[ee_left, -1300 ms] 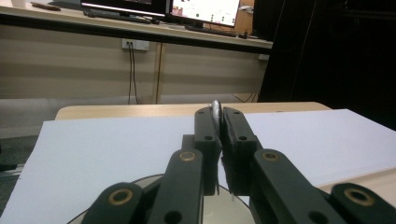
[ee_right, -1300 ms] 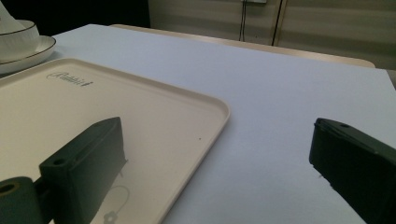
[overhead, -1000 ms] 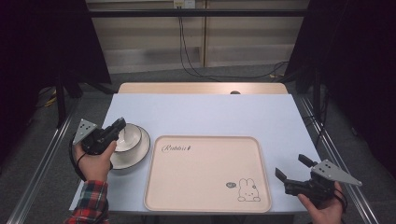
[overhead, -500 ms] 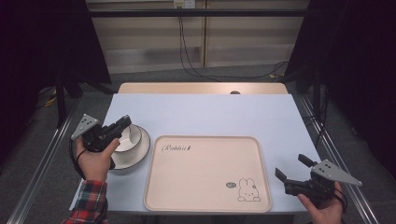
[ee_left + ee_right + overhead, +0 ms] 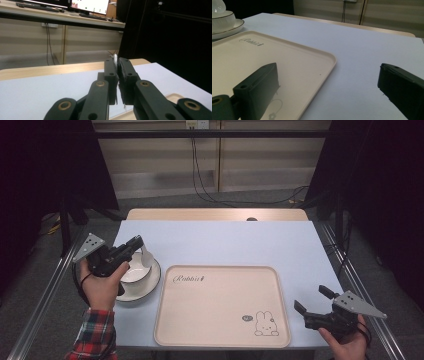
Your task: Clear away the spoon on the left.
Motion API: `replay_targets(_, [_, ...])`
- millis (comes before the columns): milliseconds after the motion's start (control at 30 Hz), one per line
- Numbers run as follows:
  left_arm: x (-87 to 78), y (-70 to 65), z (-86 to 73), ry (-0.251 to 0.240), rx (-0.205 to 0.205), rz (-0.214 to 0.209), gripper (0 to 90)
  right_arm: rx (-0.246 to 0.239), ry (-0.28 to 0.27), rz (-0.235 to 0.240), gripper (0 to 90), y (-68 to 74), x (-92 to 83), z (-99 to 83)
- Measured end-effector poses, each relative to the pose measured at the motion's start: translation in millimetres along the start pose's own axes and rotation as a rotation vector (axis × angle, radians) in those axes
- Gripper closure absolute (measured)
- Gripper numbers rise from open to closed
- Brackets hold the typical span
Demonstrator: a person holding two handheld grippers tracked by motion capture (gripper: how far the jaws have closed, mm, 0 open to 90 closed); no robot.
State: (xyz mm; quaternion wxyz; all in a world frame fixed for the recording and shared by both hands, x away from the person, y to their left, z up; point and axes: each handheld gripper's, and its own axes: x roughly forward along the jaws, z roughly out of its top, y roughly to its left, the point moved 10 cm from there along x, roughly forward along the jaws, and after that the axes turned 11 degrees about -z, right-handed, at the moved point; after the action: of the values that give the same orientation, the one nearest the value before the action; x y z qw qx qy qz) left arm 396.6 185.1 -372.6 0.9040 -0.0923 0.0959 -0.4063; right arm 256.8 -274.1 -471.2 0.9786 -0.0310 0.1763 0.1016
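tray (image 5: 222, 305): cream, rabbit print | table (image 5: 225, 240): pale blue | cables (image 5: 197, 170): behind

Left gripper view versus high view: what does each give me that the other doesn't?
Left gripper view: a close look at the thin white rim pinched between shut jaws, plus a desk with screens behind. High view: the white cup held above the bowl and its plate, the rabbit drawing, and the right gripper, open, off the tray's right edge. Both: the left gripper, the pale blue table and the tray.
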Motion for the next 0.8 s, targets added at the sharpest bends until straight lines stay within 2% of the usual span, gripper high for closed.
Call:
replay_targets(33, [0.0,0.0,0.0,0.0,0.0,0.0,85.6,-0.002,-0.001,0.0,3.1,0.0,0.0,0.1])
replay_targets(133, [4.9,-11.4,2.0,0.015,-0.002,-0.043,85.6,-0.009,-0.007,0.0,3.1,-0.6,0.1,0.4])
replay_targets(367, [16.1,-30.1,-2.8,0.053,0.002,-0.1,85.5,-0.01,-0.008,0.001,3.1,-0.3,-0.2,0.7])
replay_targets(500, [20.1,-34.2,-6.8,0.062,-0.007,-0.128,85.5,-0.01,-0.008,0.005,3.1,0.1,-0.1,0.5])
replay_targets(533, [21.5,-35.8,-10.3,0.079,0.0,-0.142,85.5,-0.011,-0.007,0.003,3.1,-0.1,0.2,0.4])
replay_targets(567, [22.6,-36.3,-11.4,0.079,-0.008,-0.133,85.5,-0.011,-0.008,0.004,3.0,0.1,0.1,0.5])
replay_targets(600, [23.5,-38.0,-12.8,0.082,-0.01,-0.152,85.6,-0.011,-0.008,0.006,3.1,0.2,-0.2,0.6])
replay_targets(667, [24.3,-38.6,-14.4,0.088,-0.013,-0.146,85.5,-0.009,-0.007,0.007,3.0,0.3,-0.3,0.6])
replay_targets(800, [28.9,-46.2,-19.6,0.104,-0.009,-0.178,85.5,-0.012,-0.007,0.008,3.0,0.6,0.2,0.5])
